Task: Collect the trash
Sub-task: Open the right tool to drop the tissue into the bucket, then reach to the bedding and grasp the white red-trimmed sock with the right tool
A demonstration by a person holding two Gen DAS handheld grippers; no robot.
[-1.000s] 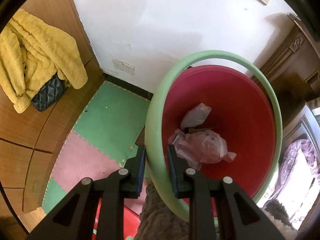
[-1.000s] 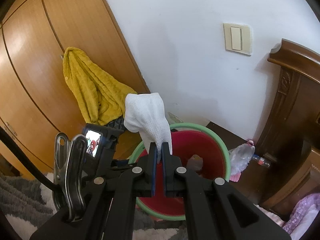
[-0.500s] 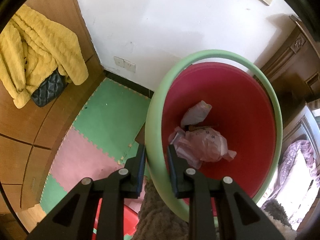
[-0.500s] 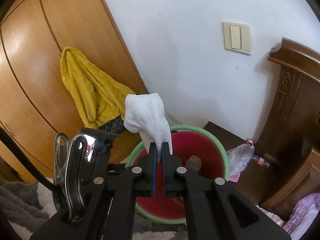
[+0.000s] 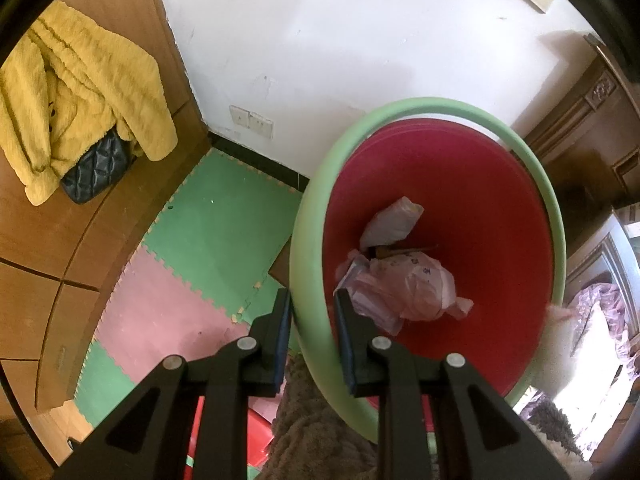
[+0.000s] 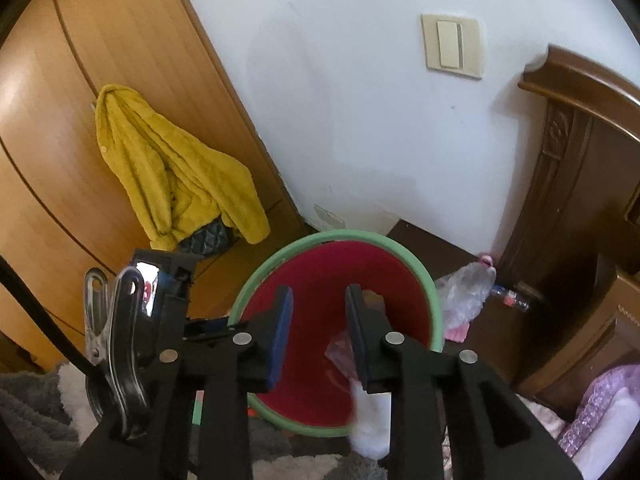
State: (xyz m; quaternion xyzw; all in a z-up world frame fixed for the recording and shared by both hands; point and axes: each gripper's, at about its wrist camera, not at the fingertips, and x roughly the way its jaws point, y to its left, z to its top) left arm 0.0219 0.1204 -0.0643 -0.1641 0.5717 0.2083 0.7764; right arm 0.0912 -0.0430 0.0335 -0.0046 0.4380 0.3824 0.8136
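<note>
Partly hidden white tissue (image 6: 370,420), blurred, right tongs (image 6: 319,308) opening

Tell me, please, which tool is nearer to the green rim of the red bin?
Left. The left tool is clamped on the green rim. The right tool, jaws opening with nothing between them, is above the bin's mouth, clear of the rim.

Bedroom in a home. Left of the claw: wooden wardrobe (image 6: 100,60) with a yellow fleece jacket (image 6: 172,176) and quilted black bag (image 5: 96,168) hanging on it. Ahead: white wall, light switch (image 6: 452,46). Right: carved dark-wood headboard (image 6: 580,184). Below: foam puzzle floor mats (image 5: 192,248), shaggy rug (image 6: 36,408).
</note>
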